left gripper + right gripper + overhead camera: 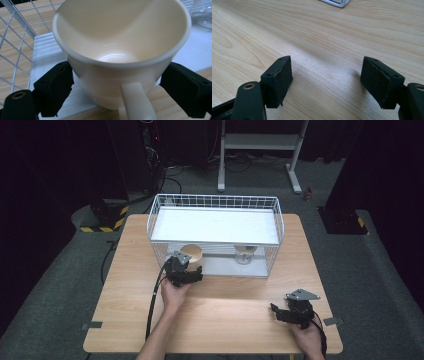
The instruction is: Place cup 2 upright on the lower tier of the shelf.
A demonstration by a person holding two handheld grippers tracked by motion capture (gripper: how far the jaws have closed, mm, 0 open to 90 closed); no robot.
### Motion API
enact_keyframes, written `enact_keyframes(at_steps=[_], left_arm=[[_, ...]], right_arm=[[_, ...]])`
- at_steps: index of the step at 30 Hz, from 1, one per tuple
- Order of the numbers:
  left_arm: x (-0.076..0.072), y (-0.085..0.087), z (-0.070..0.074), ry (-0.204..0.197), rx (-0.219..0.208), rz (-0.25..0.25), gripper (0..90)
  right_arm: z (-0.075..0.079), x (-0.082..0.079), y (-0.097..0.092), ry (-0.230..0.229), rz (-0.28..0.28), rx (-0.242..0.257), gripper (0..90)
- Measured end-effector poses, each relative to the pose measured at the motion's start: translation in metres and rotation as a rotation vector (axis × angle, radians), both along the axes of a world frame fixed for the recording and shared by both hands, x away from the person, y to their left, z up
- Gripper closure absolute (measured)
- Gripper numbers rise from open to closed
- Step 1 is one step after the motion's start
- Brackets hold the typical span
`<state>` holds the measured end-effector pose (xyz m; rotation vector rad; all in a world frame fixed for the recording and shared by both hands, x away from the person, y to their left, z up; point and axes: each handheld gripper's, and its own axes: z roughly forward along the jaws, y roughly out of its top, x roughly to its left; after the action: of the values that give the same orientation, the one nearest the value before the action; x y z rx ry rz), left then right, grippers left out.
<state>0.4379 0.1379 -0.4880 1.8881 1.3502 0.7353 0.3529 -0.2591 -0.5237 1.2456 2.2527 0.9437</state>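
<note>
Mug (117, 50): cream, glossy, empty, handle toward camera | left tongs (120, 85): apparently gripping mug | right tongs (332, 82): wide, empty

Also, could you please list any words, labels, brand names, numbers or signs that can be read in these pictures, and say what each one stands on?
None: no readable text anywhere.
The cream mug between the left gripper's jaws is plain, as are the wire rack, its white shelf and the wooden table.
The yellow-and-black stripes on the floor carry no lettering.
</note>
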Motion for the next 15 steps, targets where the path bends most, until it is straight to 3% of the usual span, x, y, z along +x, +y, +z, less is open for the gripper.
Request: enact_keyframes(at_steps=[3,6,10,15], left_arm=[[0.0018,-0.0003,-0.0022,0.004,0.009,0.004,15.3],[0.0029,-0.0016,-0.0042,-0.014,0.032,0.009,25.2],[0.0072,0.0,-0.0062,-0.005,-0.005,0.02,26.2],[0.01,-0.0005,-0.0076,-0.001,0.005,0.023,29.4]], right_arm=[[0.0,0.0001,-0.0001,-0.001,0.001,-0.001,25.4],[0.0,0.0,0.0,0.0,0.0,0.0,25.4],[0.0,0.0001,0.0,0.0,0.001,0.0,25.3],[0.0,0.0,0.0,0.001,0.0,0.001,25.3]])
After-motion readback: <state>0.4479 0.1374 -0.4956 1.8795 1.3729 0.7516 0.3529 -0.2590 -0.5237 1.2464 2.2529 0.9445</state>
